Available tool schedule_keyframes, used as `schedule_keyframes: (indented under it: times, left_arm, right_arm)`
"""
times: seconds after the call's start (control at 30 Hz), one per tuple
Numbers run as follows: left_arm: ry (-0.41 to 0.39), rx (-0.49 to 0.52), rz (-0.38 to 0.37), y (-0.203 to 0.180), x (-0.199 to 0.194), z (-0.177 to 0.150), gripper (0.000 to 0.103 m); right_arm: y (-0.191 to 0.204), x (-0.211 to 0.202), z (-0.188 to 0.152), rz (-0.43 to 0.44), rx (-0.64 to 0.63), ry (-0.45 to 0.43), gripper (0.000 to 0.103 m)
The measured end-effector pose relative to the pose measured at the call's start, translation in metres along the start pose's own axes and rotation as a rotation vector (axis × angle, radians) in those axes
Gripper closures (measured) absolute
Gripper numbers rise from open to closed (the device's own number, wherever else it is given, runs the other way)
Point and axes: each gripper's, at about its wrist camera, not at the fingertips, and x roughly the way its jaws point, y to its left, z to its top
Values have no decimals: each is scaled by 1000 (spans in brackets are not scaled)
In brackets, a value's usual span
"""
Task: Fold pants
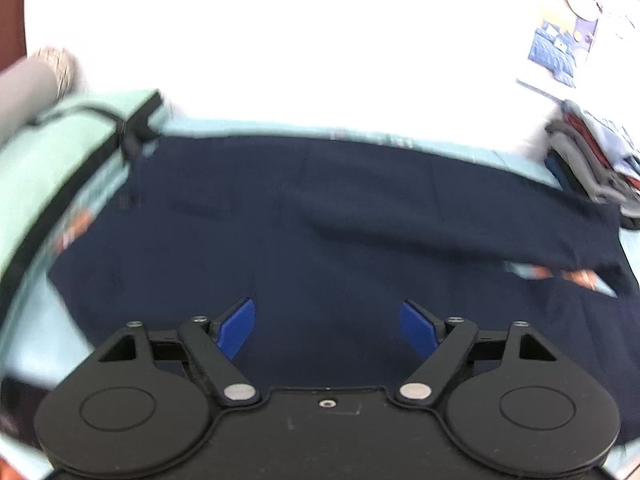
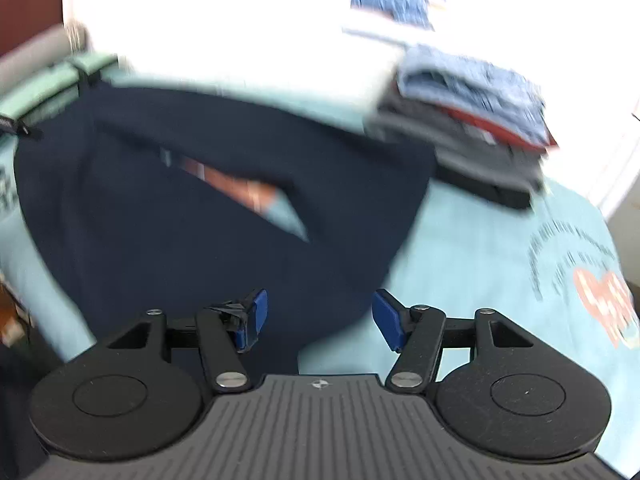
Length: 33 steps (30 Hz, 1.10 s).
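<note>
The navy pants [image 1: 320,216] lie spread across the light-blue bedsheet [image 2: 480,264], roughly flat, with a gap showing between the legs, so the folding looks barely begun. Both the left gripper [image 1: 327,330] and right gripper [image 2: 320,316] hover with fingers spread, holding nothing; a stack of folded clothes [image 2: 472,120] sits nearby.

Both views are blown out to pure white from ten through two o'clock, strong light flooding in from straight ahead and wiping all detail there. Motion blur smears the navy pants [image 1: 320,220] and the folded clothes stack [image 2: 472,120] at two o'clock, while the blue fingers [image 1: 238,330] near six o'clock stay crisp. Fisheye curvature bends the edges, dark corners at nine o'clock.
</note>
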Motion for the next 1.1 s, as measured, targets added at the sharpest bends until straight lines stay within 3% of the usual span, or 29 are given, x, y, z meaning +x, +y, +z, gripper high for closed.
schedule_keyframes:
  times: [0.23, 0.4, 0.53, 0.7, 0.97, 1.1]
  left_arm:
    - [1, 11, 19, -3, 67, 99, 0]
    - [19, 158, 44, -10, 135, 150, 0]
    - [69, 348, 34, -14, 191, 163, 0]
    - [131, 492, 49, -2, 247, 169, 0]
    - [168, 493, -36, 25, 295, 191, 0]
    - [208, 427, -124, 34, 304, 196, 0]
  right_arm:
    - [-15, 90, 79, 102, 14, -75, 5]
    - [-21, 155, 127, 188, -13, -88, 0]
    - [-20, 199, 152, 248, -38, -39, 0]
    - [-26, 251, 172, 283, -44, 9, 0]
    - [-33, 305, 194, 309, -27, 35, 0]
    - [-29, 323, 196, 331, -28, 74, 0]
